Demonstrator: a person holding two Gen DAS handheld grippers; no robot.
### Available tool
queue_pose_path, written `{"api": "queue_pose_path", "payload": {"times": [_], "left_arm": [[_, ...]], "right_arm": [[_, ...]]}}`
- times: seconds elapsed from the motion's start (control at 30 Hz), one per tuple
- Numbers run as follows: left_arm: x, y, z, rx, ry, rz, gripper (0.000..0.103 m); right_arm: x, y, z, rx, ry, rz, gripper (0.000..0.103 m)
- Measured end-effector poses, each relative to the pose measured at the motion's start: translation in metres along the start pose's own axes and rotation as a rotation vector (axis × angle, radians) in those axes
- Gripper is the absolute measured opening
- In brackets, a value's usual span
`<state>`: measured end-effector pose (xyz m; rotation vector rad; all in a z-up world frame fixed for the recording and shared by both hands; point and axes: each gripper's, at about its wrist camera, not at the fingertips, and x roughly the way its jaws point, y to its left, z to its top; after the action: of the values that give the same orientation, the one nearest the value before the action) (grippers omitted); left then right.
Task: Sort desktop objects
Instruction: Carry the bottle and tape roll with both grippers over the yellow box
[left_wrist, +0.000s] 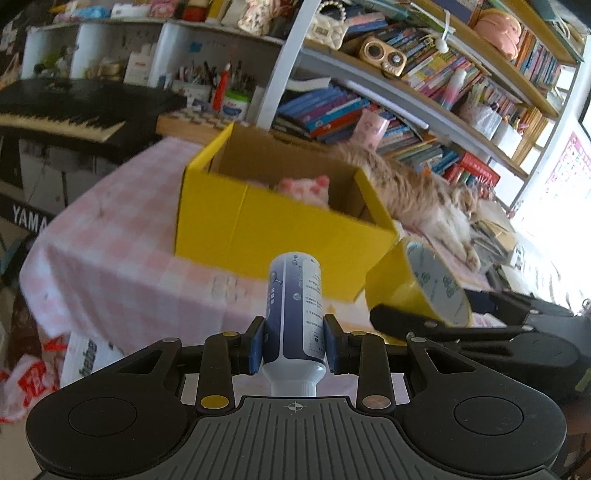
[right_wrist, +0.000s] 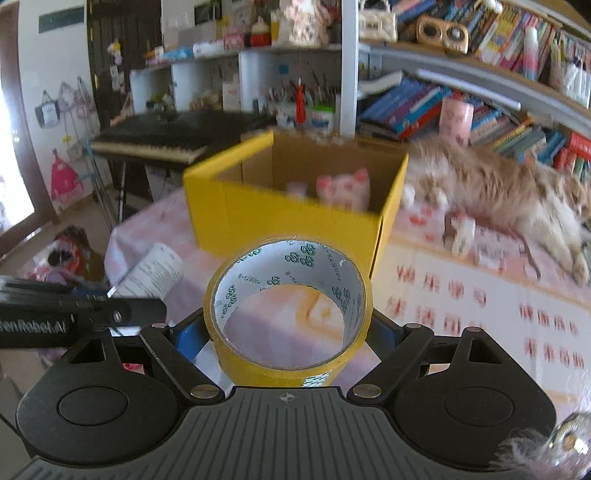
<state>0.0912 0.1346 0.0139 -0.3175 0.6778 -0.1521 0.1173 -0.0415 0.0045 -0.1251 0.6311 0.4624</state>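
Note:
My left gripper (left_wrist: 294, 341) is shut on a blue-and-white bottle (left_wrist: 293, 306), held upright with its white cap toward the camera. My right gripper (right_wrist: 288, 332) is shut on a roll of yellow tape (right_wrist: 288, 306), its hole facing the camera; the same tape roll (left_wrist: 421, 284) shows at the right of the left wrist view. Ahead of both stands an open yellow cardboard box (left_wrist: 273, 225), also seen as the yellow box (right_wrist: 288, 218), on the pink checked tablecloth (left_wrist: 110, 240). A pink plush toy (right_wrist: 345, 192) lies inside the box. The bottle (right_wrist: 151, 273) appears at the left of the right wrist view.
A long-haired cat (right_wrist: 509, 195) lies stretched on the table right of the box. Bookshelves (left_wrist: 424, 92) rise behind the table and a black keyboard piano (left_wrist: 74, 107) stands at the left. Plastic bags (left_wrist: 33, 376) lie on the floor past the table's left edge.

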Motion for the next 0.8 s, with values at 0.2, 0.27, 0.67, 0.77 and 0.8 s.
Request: {"api": "queue_pose_path", "payload": {"times": [0.2, 0.27, 0.67, 0.77, 0.8], "left_arm": [[0.023, -0.013, 0.040, 0.019, -0.068, -0.009, 0.031], [0.033, -0.018, 0.052, 0.033, -0.081, -0.009, 0.031], [0.086, -0.031, 0.098, 0.050, -0.106, 0.071, 0.031], [0.099, -0.030, 0.105, 0.042, -0.091, 0.100, 0.031], [0.103, -0.030, 0.107, 0.042, -0.085, 0.111, 0.031]], "right_arm": [[0.009, -0.023, 0.039, -0.025, -0.097, 0.007, 0.085], [0.015, -0.033, 0.051, -0.028, -0.120, 0.005, 0.085], [0.067, -0.087, 0.100, -0.049, -0.150, 0.033, 0.085], [0.083, -0.094, 0.108, -0.073, -0.146, 0.057, 0.086], [0.089, -0.096, 0.110, -0.077, -0.142, 0.067, 0.085]]}}
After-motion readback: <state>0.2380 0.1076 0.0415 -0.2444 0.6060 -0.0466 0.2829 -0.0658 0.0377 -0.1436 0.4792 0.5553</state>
